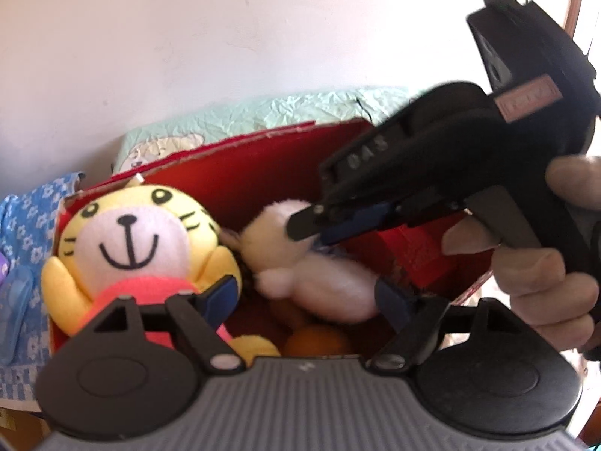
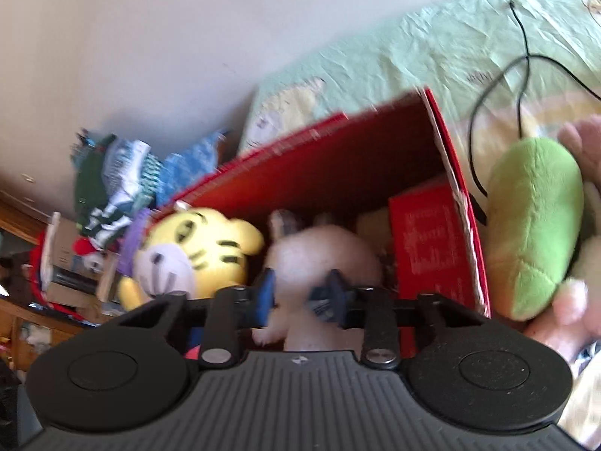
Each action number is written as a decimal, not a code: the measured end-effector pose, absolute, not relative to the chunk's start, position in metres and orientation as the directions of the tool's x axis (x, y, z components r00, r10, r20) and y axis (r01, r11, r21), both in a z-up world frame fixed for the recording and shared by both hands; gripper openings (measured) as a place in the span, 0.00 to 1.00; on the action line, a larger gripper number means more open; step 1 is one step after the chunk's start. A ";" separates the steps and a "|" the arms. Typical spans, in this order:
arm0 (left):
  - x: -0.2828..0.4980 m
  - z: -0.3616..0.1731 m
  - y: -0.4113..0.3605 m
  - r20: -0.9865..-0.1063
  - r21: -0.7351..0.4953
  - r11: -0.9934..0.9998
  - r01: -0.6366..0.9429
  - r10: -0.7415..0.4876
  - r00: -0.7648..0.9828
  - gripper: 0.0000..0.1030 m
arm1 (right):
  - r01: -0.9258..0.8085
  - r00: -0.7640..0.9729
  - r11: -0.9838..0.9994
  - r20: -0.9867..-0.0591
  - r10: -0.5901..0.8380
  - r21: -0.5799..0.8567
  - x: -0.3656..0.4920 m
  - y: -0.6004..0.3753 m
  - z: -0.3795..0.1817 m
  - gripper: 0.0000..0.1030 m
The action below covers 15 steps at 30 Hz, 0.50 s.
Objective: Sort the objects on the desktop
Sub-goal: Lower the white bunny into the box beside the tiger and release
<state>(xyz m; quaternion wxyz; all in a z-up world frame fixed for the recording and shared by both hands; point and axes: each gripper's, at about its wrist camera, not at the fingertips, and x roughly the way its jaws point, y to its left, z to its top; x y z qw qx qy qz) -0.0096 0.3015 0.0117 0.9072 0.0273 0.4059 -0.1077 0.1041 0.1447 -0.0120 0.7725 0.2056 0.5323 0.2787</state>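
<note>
An open red cardboard box holds a yellow tiger plush on its left and a pale cream plush in the middle. My right gripper reaches into the box from the right, its jaws narrow and pinching the cream plush near its head. My left gripper hangs over the box's near side, jaws wide apart. The cream plush's body lies between them, and the left pad sits in front of the tiger's arm. A hand holds the right gripper.
An orange object lies low in the box, and a red inner panel stands at its right. A green plush and a black cable lie right of the box on a pale green cover. Blue floral cloth lies left.
</note>
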 end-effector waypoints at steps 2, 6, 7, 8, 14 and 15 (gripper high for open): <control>-0.008 0.011 0.304 -0.744 -0.016 0.976 0.217 -0.157 0.650 0.79 | -0.164 0.225 0.705 -0.669 0.708 0.690 0.108 0.150 -0.021 0.30; -0.012 0.012 0.310 -0.739 -0.005 0.978 0.211 -0.145 0.657 0.79 | -0.113 0.170 0.622 -0.602 0.780 0.775 0.107 0.157 -0.033 0.24; -0.010 0.011 0.306 -0.743 -0.002 0.979 0.205 -0.139 0.655 0.79 | -0.106 0.166 0.618 -0.599 0.783 0.779 0.107 0.159 -0.034 0.24; -0.008 0.009 0.308 -0.749 -0.008 0.980 0.201 -0.139 0.648 0.79 | -0.107 0.162 0.618 -0.599 0.784 0.779 0.106 0.161 -0.034 0.24; -0.002 0.013 0.320 -0.753 -0.038 0.982 0.186 -0.151 0.640 0.81 | -0.204 0.220 0.667 -0.631 0.744 0.716 0.099 0.155 -0.008 0.29; -0.002 0.011 0.315 -0.756 -0.038 0.982 0.184 -0.149 0.638 0.81 | -0.221 0.246 0.677 -0.632 0.735 0.702 0.098 0.152 -0.001 0.29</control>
